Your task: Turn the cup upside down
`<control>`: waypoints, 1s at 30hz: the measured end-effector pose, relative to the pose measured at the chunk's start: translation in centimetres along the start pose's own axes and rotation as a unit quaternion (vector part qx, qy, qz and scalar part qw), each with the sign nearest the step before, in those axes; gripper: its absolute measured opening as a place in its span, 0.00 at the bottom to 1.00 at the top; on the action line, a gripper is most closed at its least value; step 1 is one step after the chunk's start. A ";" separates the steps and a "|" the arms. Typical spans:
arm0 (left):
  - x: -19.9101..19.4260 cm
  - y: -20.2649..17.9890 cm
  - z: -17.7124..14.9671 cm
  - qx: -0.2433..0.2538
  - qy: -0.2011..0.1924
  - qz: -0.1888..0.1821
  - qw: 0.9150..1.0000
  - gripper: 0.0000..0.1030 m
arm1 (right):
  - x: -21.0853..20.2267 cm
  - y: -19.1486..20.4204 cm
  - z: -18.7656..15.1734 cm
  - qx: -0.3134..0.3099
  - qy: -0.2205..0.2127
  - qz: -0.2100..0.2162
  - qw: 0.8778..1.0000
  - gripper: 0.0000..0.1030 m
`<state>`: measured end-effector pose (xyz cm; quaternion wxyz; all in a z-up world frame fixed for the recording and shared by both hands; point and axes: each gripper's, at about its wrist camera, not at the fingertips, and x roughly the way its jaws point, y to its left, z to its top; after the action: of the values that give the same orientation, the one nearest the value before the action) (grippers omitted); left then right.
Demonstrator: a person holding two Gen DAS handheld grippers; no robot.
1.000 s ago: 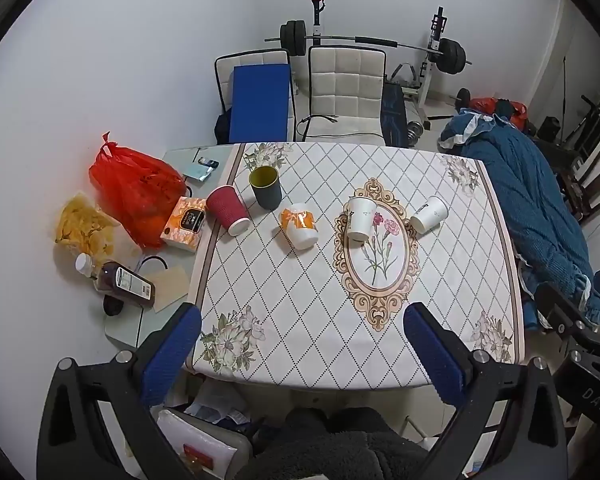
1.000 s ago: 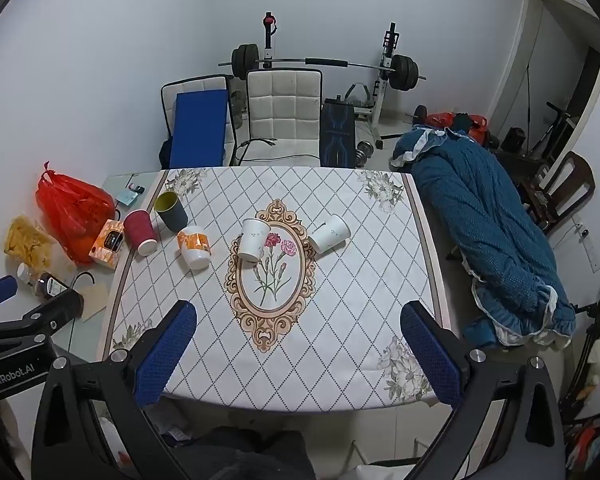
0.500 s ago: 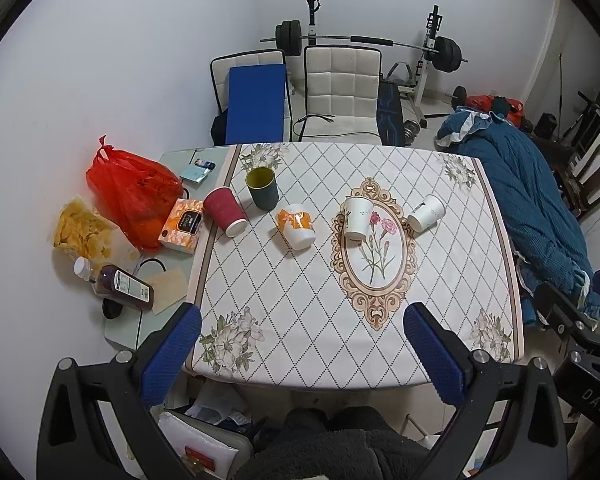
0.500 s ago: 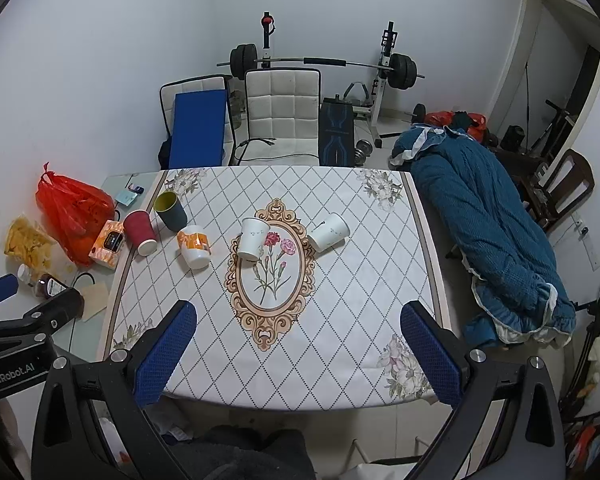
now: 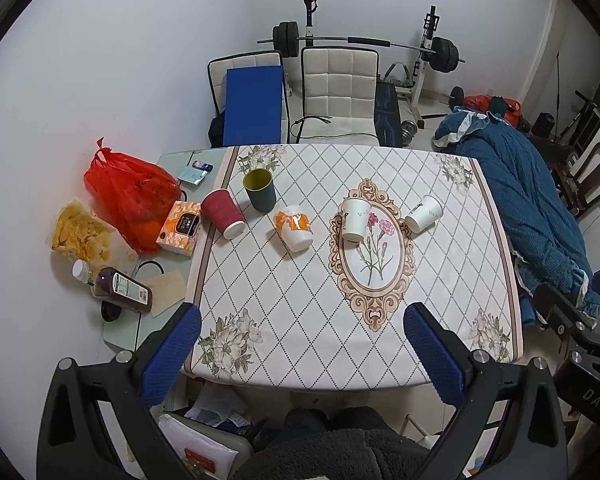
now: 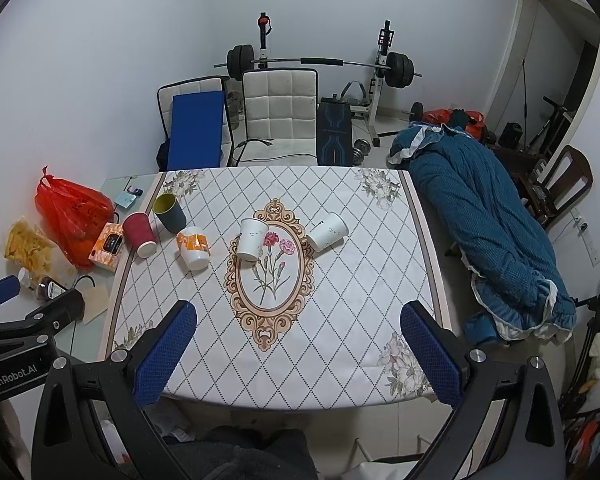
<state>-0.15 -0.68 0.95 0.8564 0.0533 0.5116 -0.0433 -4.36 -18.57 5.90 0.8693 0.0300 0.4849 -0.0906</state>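
Several cups stand on a table with a diamond-pattern cloth. A dark green cup stands mouth up at the far left. A red cup, an orange-and-white cup and two white paper cups stand mouth down. They show in the right wrist view too: green, red, orange, white. My left gripper and right gripper are open and empty, high above the table's near edge.
A side table at the left holds a red plastic bag, an orange box, a bottle lying down and a yellow bag. Two chairs and a barbell rack stand behind the table. A blue quilt lies at the right.
Both views have drawn back and up slightly, so the table looks a little smaller. The cups have not moved. Both grippers stay open.
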 end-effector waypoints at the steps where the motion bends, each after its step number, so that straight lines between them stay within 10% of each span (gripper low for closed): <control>1: 0.0 0.0 0.1 0.000 -0.001 0.000 1.000 1.00 | 0.0 0.0 0.0 0.000 0.000 0.001 1.000 1.00; 30: 0.4 0.3 0.3 0.001 -0.003 0.003 1.000 1.00 | 0.4 -0.8 -0.1 0.012 0.009 -0.001 1.000 1.00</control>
<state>0.33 -0.41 0.74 0.8582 0.0561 0.5086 -0.0413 -4.40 -19.37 5.52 0.8644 0.0407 0.4918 -0.0967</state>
